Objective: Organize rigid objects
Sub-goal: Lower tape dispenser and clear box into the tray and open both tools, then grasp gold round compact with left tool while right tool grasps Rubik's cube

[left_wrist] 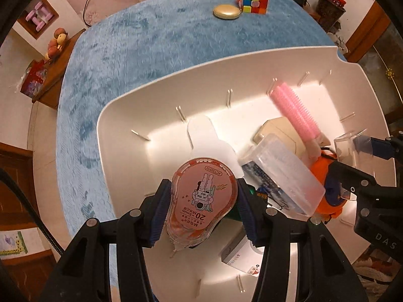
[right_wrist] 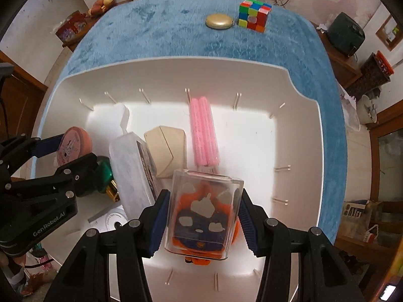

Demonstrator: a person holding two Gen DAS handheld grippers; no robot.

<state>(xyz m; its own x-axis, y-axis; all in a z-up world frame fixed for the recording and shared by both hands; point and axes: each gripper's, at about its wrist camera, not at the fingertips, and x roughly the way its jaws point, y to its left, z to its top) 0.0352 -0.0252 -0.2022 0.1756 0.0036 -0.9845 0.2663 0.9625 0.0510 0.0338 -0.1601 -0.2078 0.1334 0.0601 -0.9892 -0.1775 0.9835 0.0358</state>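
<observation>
Your left gripper [left_wrist: 204,201] is clamped on the pink correction-tape dispenser [left_wrist: 204,196], both blue pads pressed against its flanks, and it hangs over the near-left part of the white bin [left_wrist: 151,95], above the floor rather than resting on it as far as the views tell. Your right gripper [right_wrist: 202,214] is closed on a clear plastic cup [right_wrist: 204,211], one pad on each side wall, held over the near middle of the bin with an orange toy [right_wrist: 199,256] showing through and just under it. Outward from there, the bin floor already carries a frosted lidded box [right_wrist: 131,166] lying lengthways, a beige angular case [right_wrist: 165,151] beside it, a pink ribbed roller [right_wrist: 204,136] reaching toward the far wall, a white flat bottle shape [left_wrist: 201,136] near the far-left corner, a green-capped item [right_wrist: 104,176] and a small white carton [right_wrist: 108,216] at the near-left. On the blue cloth [right_wrist: 156,32] beyond the bin's far edge, a gold oval compact [right_wrist: 218,21] and a colour cube [right_wrist: 254,15] sit touching or nearly so, not yet collected. You look to be at the drop-off stage with both loads. Next, you'd want to lower each piece into a bare patch, the right half of the floor being the most open, release gently so the cup doesn't tip onto the toy, then go for the far pair.
</observation>
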